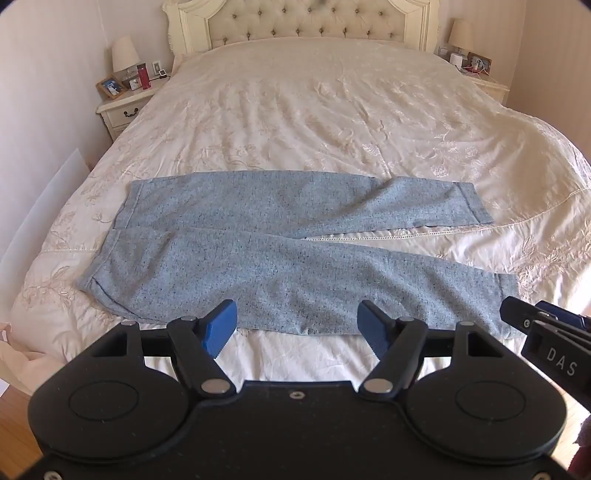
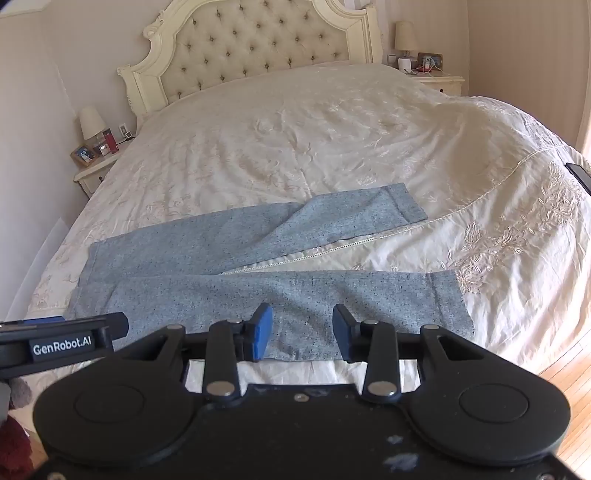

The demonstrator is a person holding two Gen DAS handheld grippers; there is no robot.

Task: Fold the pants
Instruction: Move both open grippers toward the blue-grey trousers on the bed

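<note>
Grey-blue speckled pants (image 1: 258,243) lie spread flat across the near part of the bed, waistband at the left and the two legs splayed apart to the right. My left gripper (image 1: 297,325) hovers open above the near edge of the closer leg, nothing between its blue pads. In the right wrist view the same pants (image 2: 229,280) stretch across the bed, and my right gripper (image 2: 303,332) stands open just above the near leg, with no cloth pinched. Each gripper shows in the other's view: the right gripper body (image 1: 546,332) and the left gripper body (image 2: 62,343).
A cream embroidered bedspread (image 1: 314,110) covers the bed, with a tufted headboard (image 1: 295,22) at the far end. Nightstands with lamps and small items stand at the left (image 1: 122,107) and right (image 1: 480,77). Wooden floor (image 2: 569,373) shows beside the bed.
</note>
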